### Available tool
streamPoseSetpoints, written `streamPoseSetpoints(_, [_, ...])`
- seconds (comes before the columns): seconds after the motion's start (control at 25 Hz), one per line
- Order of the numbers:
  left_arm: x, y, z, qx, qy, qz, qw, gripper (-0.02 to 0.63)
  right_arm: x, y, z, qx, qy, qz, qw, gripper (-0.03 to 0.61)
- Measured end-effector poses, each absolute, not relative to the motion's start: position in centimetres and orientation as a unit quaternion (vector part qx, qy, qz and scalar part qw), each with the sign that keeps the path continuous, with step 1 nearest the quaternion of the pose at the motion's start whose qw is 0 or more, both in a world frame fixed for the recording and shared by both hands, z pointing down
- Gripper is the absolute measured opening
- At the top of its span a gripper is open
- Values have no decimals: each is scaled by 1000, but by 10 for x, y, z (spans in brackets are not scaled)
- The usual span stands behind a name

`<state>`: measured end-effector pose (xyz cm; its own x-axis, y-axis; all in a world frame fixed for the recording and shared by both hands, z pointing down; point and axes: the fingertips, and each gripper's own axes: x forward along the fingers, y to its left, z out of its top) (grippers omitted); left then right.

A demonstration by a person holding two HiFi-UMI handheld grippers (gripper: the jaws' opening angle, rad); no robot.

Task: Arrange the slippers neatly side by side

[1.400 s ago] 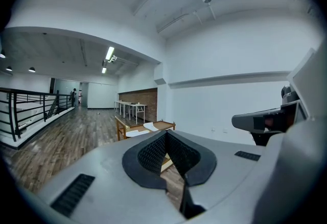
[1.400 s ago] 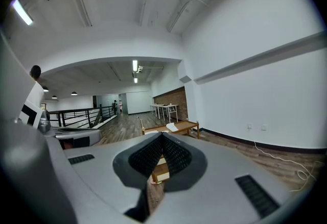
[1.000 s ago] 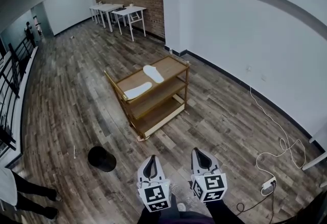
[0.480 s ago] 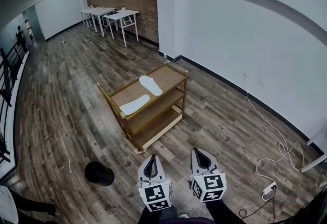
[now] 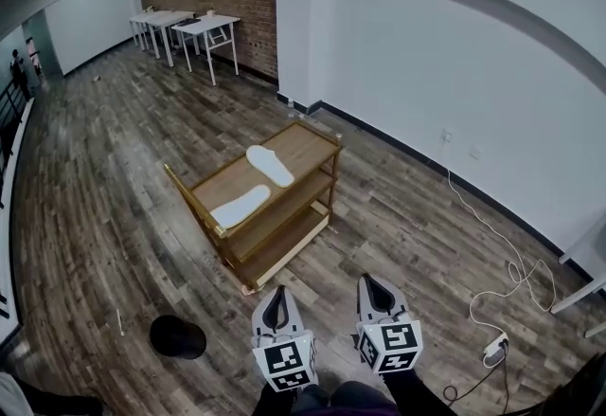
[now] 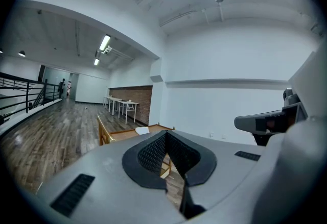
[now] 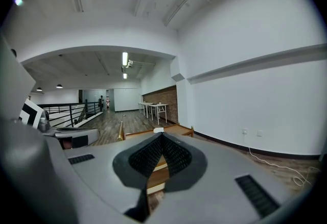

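Two white slippers lie on the top shelf of a wooden three-shelf cart (image 5: 322, 151) in the middle of the floor. The far slipper (image 5: 270, 165) and the near slipper (image 5: 240, 207) lie apart, at an angle to each other. My left gripper (image 5: 276, 297) and right gripper (image 5: 367, 282) are held side by side low in the head view, well short of the cart, both shut and empty. In the left gripper view the shut jaw tips (image 6: 166, 133) point at the cart, with one slipper (image 6: 142, 130) just showing. The right gripper (image 7: 162, 135) also faces the cart, where a slipper (image 7: 158, 129) shows.
A black round object (image 5: 177, 336) lies on the wooden floor to my left. A white cable with a power strip (image 5: 497, 343) runs along the right wall. White tables (image 5: 204, 27) stand by the brick wall far back. A black railing (image 7: 66, 112) is at the left.
The head view has swung, so the cart now sits lower and further left in the picture. The legs of a person at the bottom left have left the view. Both grippers stay shut.
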<state>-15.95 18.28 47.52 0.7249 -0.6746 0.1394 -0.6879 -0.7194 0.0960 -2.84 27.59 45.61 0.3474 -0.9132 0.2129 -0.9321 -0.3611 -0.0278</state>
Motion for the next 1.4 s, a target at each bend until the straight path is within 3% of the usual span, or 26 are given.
streamPoseSetpoints(0.68, [-110, 129, 486, 919, -383, 72, 67, 0, 34, 224, 470, 817, -563, 117, 48, -2])
streamPoseSetpoints(1.4, [20, 90, 469, 918, -386, 73, 48, 0, 154, 178, 457, 807, -578, 114, 32, -2])
